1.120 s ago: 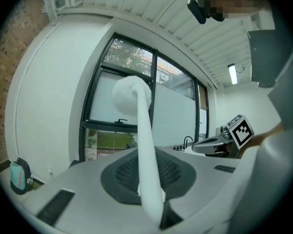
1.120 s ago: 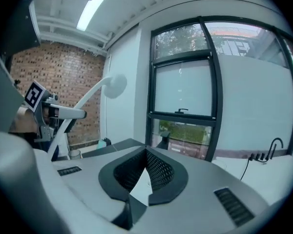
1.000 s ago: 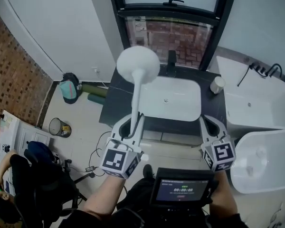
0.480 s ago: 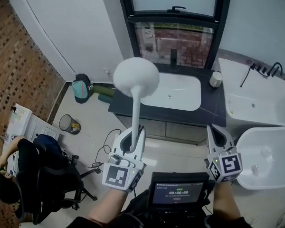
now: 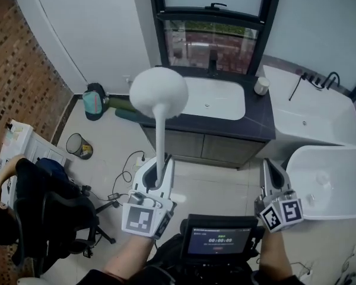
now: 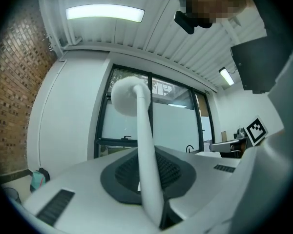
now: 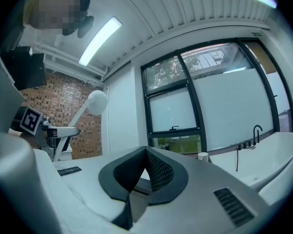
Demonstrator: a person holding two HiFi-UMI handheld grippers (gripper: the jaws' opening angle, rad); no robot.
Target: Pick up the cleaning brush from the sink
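The cleaning brush point(image 5: 159, 97) is white, with a round head on a long thin handle. My left gripper point(image 5: 157, 166) is shut on the lower handle and holds the brush in the air, head toward the sink point(image 5: 241, 107), well short of the dark counter. In the left gripper view the brush handle point(image 6: 145, 155) runs up between the pads to the head. My right gripper point(image 5: 271, 172) is shut and empty, level with the left one. The right gripper view shows the brush point(image 7: 94, 102) off to its left.
A white cup point(image 5: 261, 86) stands on the counter's right end, a black faucet point(image 5: 212, 64) behind the sink. A bathtub point(image 5: 320, 120) and a white bowl point(image 5: 329, 186) lie right. A bin point(image 5: 78, 145), floor cables and a seated person point(image 5: 38, 209) are left.
Both grippers have drawn back from the counter, so the sink now lies farther off. The brush has stayed in the left gripper throughout.
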